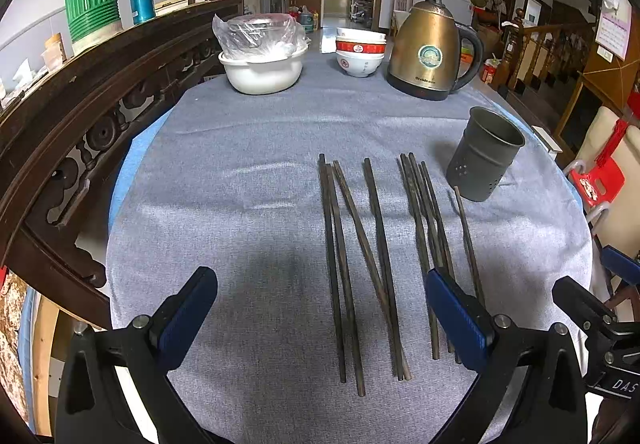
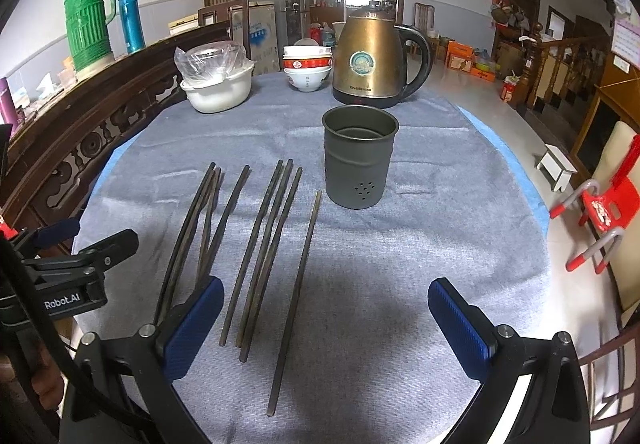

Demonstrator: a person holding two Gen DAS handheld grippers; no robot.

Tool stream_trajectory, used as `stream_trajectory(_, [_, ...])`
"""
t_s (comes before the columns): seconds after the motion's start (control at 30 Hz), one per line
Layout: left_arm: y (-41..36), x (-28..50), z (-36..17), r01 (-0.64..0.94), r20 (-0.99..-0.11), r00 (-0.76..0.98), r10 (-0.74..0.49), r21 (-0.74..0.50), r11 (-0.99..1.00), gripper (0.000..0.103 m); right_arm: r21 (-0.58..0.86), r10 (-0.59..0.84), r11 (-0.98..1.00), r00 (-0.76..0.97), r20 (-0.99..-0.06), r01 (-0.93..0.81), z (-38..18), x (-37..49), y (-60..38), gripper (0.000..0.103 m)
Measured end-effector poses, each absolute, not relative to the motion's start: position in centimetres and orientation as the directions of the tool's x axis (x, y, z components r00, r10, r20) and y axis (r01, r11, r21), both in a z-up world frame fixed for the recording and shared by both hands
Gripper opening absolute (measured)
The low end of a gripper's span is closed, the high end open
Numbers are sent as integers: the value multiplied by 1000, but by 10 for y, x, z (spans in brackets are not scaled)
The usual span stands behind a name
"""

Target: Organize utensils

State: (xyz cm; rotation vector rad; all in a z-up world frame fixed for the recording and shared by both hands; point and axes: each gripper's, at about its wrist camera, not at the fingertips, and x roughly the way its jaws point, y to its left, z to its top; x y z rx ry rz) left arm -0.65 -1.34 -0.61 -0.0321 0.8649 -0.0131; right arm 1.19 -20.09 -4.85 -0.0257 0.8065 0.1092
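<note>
we see a spread of dark brown chopsticks point(image 1: 376, 244) lying flat on the grey cloth point(image 1: 240, 203) that covers the round table. they are long, thin and square-edged, matte and a little mottled, and run roughly parallel, pointing away from us. in the left wrist view they fall into loose groups: a left group of four, two of which cross near the close end, a tighter bundle of overlapping sticks to the right, and a single chopstick point(image 2: 298, 284) apart on the far right, its far tip near the holder.

the holder point(image 2: 359, 155) is a dull grey metal cup, upright, with a ridged wall and a cluster of small holes low on its side. it stands just beyond the sticks, touching none of them.

our left gripper point(image 1: 320, 314) hovers above the near ends of the left group, its blue-padded fingers spread wide with nothing between them. our right gripper point(image 2: 326, 318) is likewise wide apart and empty, with the single chopstick passing under its gap.

behind stand a brass-coloured kettle point(image 2: 370, 55), stacked bowls point(image 2: 307, 69) and a white basin point(image 2: 218, 91) with a plastic bag.
</note>
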Motion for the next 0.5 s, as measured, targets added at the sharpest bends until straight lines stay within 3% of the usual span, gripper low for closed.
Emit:
stream_trajectory(0.4, [-10,-4,-12,1,-771,636,-29,-36,999,103,79,139,989,634,-761,-122,-60,19,-207,103])
stream_trajectory(0.5, [-5,-3,-18,-7,-781,623,-36,-52,999,103,124,168,986,592,-788,-114,-70,27,-216,96])
